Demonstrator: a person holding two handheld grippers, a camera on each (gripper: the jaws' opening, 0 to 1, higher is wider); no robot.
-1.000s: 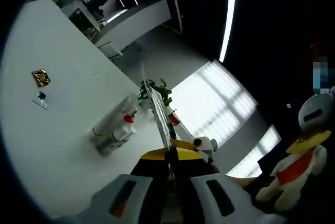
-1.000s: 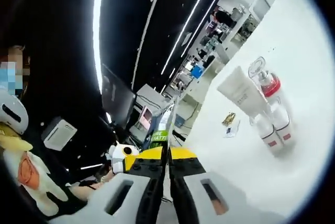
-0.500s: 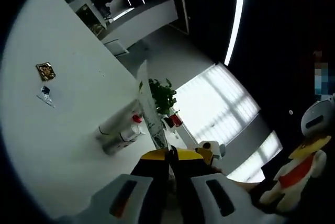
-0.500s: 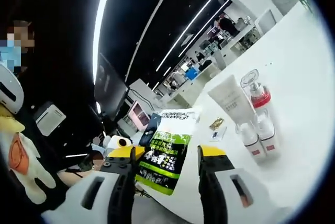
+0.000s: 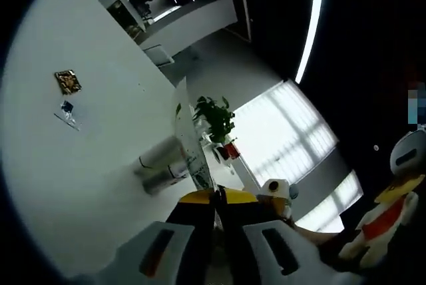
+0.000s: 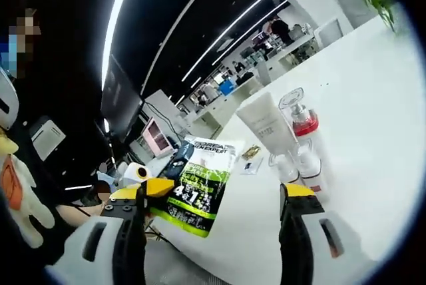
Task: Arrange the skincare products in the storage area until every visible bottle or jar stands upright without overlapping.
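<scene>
"L'OREAL MEN EXPERT" and a large "4+1" could be read on the green-and-black sachet (image 6: 198,185), which was seen face-on in the right gripper view, between the widely parted jaws of the right gripper (image 6: 219,200) and nearer its left jaw; no contact with either jaw was visible. In the left gripper view the same sachet (image 5: 188,140) was seen edge-on, clamped at its lower edge between the closed jaws of the left gripper (image 5: 217,196).

Beyond the right gripper's fingertips, a white tube (image 6: 264,121), a clear pump bottle with a red collar (image 6: 301,120) and two small clear-capped bottles with red labels (image 6: 303,167) were grouped on the white table (image 6: 373,118); their lettering was too small to be read. A small gold packet (image 5: 67,81) and a little blue item (image 5: 67,107) lay well apart from them on the tabletop.

A potted plant (image 5: 217,118), bright louvred windows, long ceiling light strips and a stuffed toy (image 5: 386,218) were visible in the dim room. Both views were strongly rolled relative to the table.
</scene>
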